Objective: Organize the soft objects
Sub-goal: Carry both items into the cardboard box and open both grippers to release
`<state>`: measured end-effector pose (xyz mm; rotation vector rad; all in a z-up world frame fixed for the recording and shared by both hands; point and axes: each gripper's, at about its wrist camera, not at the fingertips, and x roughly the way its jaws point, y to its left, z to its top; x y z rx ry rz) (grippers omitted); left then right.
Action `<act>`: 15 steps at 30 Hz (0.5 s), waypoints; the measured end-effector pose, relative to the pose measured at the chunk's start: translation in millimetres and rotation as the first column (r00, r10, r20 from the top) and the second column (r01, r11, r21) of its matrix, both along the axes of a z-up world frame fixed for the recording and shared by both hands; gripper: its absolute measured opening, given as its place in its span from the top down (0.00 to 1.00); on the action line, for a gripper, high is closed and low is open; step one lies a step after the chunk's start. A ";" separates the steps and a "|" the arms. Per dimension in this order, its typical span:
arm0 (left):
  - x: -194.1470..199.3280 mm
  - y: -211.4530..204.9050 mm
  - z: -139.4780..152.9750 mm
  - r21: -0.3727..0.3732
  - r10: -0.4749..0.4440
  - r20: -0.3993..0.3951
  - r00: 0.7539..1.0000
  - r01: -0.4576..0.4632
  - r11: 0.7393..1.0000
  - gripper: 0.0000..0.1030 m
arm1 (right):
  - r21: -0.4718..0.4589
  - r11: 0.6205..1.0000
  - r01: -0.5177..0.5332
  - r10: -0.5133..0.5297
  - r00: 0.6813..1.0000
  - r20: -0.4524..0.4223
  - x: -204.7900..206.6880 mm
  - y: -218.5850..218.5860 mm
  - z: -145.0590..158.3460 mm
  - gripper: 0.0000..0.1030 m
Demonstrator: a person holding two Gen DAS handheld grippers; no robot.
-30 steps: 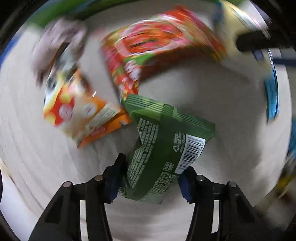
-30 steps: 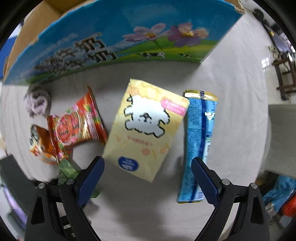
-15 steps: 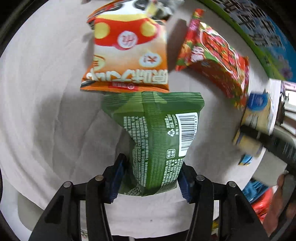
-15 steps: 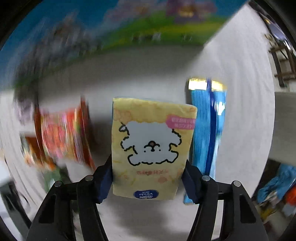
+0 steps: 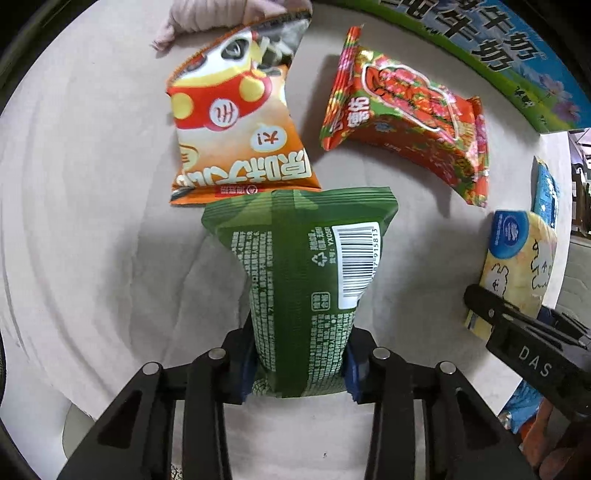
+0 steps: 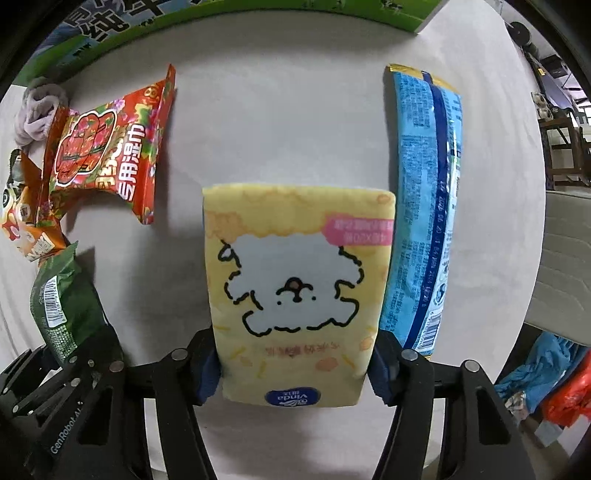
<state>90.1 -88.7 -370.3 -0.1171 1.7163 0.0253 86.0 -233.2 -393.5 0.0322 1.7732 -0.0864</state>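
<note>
In the left wrist view, my left hand-held gripper (image 5: 300, 373) at the bottom centre is clamped on the lower end of the green packet (image 5: 301, 280), whose top edge slightly overlaps the bottom edge of the orange snack bag (image 5: 236, 136) in the upper middle. The red wet-wipe pack (image 5: 406, 125) lies apart at the upper right, a grey-pink cloth (image 5: 207, 18) sits at the top edge, and the printed carton (image 5: 517, 55) runs along the upper right corner. The packet is pinched thin at the grip, so I judge I should lift it straight and slowly and keep it from dragging the orange bag. In the right wrist view, my right hand-held gripper (image 6: 294, 369) at the bottom centre squeezes the sides of the yellow tissue pack (image 6: 295, 288), just beside the long blue packet (image 6: 424, 206) on the right. The pale table (image 6: 280, 122) is bare above it. I would ease the tissue pack away from the blue packet before carrying it, with gentle pressure so it doesn't buckle.
</note>
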 end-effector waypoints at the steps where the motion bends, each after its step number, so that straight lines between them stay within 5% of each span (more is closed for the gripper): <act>1: -1.1 10.7 7.7 -0.001 0.000 0.009 1.000 0.000 1.000 0.67 | 0.010 1.000 0.003 -0.003 1.000 0.002 -2.2 -13.7 2.9 0.36; 7: -19.9 -9.8 92.1 -0.025 -0.025 0.107 0.994 0.027 0.999 0.68 | 0.053 0.998 -0.027 0.023 0.997 0.072 -33.9 -18.1 47.0 0.37; 15: -35.0 -28.6 198.3 -0.071 -0.058 0.248 0.967 0.078 0.994 0.68 | 0.111 0.992 -0.064 0.040 0.977 0.211 -61.7 -50.8 145.2 0.37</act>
